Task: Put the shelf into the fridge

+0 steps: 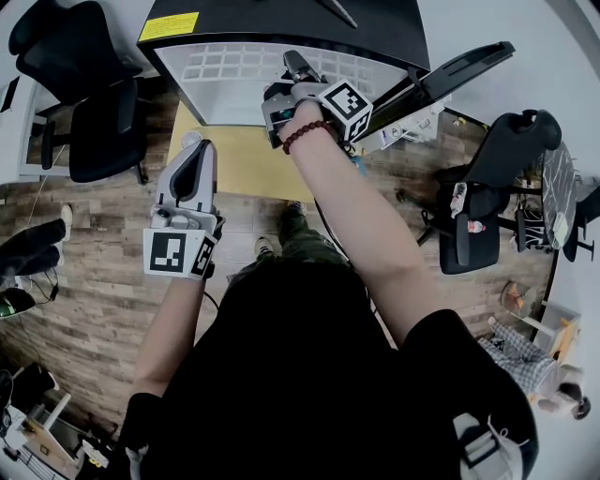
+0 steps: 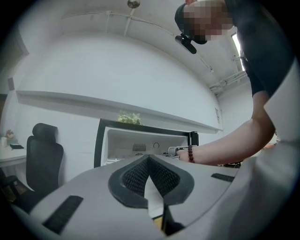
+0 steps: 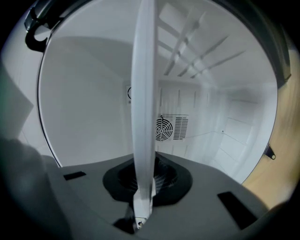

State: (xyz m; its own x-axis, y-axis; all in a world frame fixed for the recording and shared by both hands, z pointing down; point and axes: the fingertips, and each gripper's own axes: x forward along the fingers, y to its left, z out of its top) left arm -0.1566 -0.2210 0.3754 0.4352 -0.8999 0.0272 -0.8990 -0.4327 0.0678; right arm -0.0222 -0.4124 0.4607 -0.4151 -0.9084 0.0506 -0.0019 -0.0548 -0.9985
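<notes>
The white grid shelf [image 1: 230, 75] lies flat, partly inside the open fridge [image 1: 281, 23]. My right gripper [image 1: 292, 70] is shut on its near right edge. In the right gripper view the shelf [image 3: 143, 93] runs edge-on between the pads, with the white fridge interior [image 3: 89, 122] and a round fan vent [image 3: 164, 129] behind it. My left gripper [image 1: 195, 159] hangs lower left of the fridge, away from the shelf, with its jaws together and nothing in them. In the left gripper view, the left gripper [image 2: 149, 161] looks toward the open fridge [image 2: 140, 140] and the right forearm [image 2: 220, 150].
The fridge door [image 1: 450, 80] stands open to the right. A yellow mat [image 1: 234, 164] lies on the wood floor before the fridge. Black office chairs stand at left [image 1: 84, 103] and right [image 1: 487, 197]. A plant [image 2: 129, 117] sits on top of the fridge.
</notes>
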